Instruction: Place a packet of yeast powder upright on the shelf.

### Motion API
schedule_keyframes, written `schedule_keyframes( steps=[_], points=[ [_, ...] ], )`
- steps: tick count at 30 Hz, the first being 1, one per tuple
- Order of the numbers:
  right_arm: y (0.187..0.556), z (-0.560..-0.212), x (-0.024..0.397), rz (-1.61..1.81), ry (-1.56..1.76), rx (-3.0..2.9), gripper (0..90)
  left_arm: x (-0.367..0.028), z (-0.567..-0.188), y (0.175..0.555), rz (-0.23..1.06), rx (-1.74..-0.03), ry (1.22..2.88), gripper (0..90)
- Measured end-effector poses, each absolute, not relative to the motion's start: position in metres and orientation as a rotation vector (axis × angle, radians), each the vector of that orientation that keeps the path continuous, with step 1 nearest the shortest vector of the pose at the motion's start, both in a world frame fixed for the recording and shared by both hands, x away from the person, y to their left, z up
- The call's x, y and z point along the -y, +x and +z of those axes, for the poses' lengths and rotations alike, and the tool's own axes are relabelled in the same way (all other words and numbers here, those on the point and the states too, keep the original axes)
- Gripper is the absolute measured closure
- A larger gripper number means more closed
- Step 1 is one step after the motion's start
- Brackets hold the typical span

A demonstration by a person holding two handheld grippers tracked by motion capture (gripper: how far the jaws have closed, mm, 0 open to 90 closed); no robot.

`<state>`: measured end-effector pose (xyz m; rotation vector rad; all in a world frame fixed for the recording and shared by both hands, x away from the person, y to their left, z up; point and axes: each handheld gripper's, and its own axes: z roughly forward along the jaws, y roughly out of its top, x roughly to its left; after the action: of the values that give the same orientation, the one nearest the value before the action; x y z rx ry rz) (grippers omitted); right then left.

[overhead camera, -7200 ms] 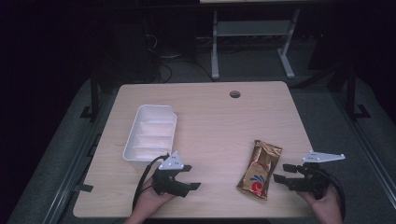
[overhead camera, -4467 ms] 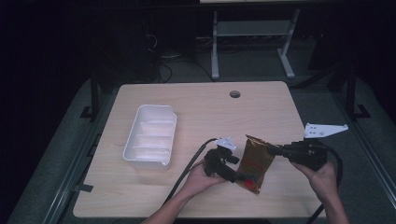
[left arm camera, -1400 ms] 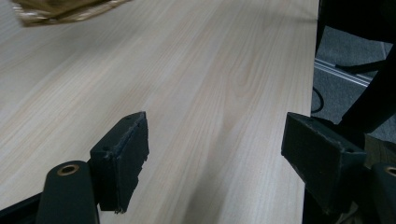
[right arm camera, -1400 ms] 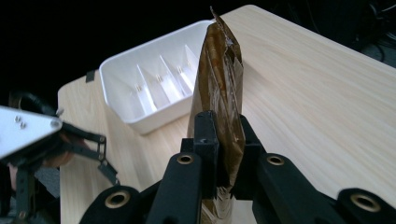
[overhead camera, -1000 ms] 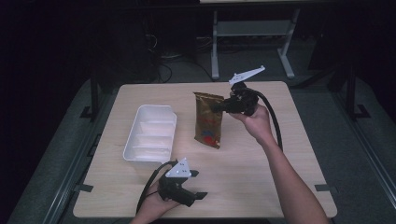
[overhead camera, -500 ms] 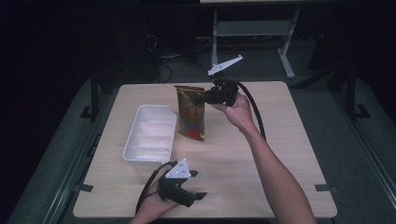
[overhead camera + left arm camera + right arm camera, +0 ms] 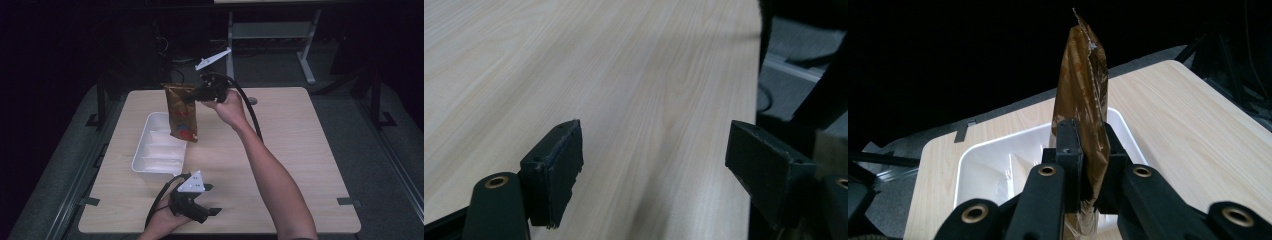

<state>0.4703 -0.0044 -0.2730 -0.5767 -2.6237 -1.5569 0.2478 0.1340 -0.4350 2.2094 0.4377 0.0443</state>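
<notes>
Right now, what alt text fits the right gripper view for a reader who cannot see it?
The right gripper is shut on a brown foil packet, held edge-on above a white divided tray. The tray sits on a light wooden table against a dark background.

pouch [image 7: 1083,100] base — behind jaws | tray [image 7: 978,170] — near edge cut off

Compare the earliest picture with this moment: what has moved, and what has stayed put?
The right gripper took hold of the brown snack pouch, which had lain flat at the table's near right, lifted it and carried it left; it now hangs over the white tray. The left gripper reached toward the pouch midway, then returned to the near edge, jaws open. The tray stayed put.
</notes>
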Motion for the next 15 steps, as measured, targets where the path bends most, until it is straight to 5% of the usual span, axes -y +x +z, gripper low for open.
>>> schedule_keyframes(
  steps=[15],
  points=[
    [0.481, -0.269, -0.045, -1.559, -0.494, 2.638, 83.5, -0.137, -0.435, 0.248, 0.057, -0.425, 2.209, 22.4]
  ],
)
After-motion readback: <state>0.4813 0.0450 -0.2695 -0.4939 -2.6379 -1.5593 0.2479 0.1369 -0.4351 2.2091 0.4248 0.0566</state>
